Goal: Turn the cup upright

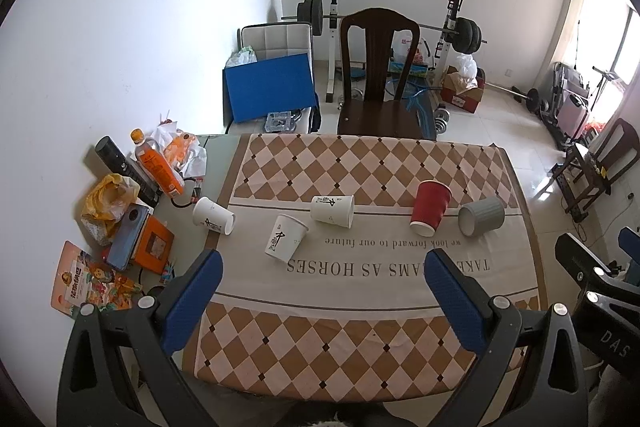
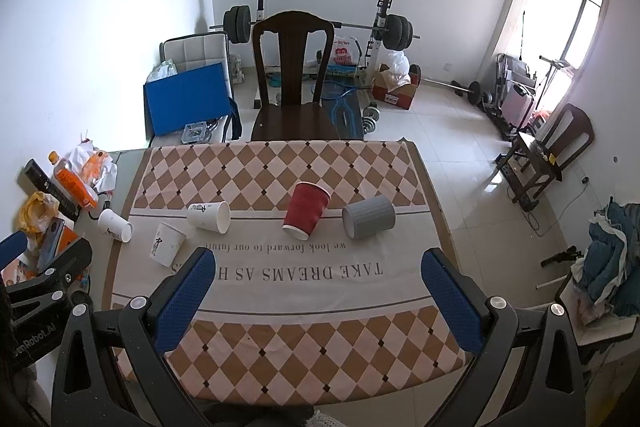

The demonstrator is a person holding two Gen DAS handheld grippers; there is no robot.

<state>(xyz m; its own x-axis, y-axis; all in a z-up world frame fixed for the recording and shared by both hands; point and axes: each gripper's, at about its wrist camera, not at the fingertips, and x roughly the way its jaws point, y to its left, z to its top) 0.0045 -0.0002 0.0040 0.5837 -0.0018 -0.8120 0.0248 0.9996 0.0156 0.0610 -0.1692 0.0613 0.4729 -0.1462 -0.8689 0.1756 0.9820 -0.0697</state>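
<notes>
- Our left claw [image 1: 322, 277] is wide open and holds nothing. It sits at the bottom of its picture, above the near end of the table [image 1: 516, 187].
- Our right claw [image 2: 318, 273] is wide open too, with nothing in it, low in its own picture.
- We count five cups, in a row across the middle of the cloth [image 1: 360, 347]. All lie on their sides.
- One gray cup [image 1: 481, 215] lies at the right end, mouth toward the left. It has ribs and looks thicker, so we think it is stiffer and maybe heavier.
- One red cup [image 1: 431, 207] lies just left of it, mouth toward us. It looks like ribbed paper: light and easy to grip.
- Three white cups: one in the middle [image 1: 333, 210], one nearer us [image 1: 285, 238], one at the left off the cloth [image 1: 213, 215]. They look like thin paper, light and easy to squash.
- We would pinch each cup softly across its side, near the middle, then turn it mouth up.
- On their sides, the cups may roll when touched.
</notes>
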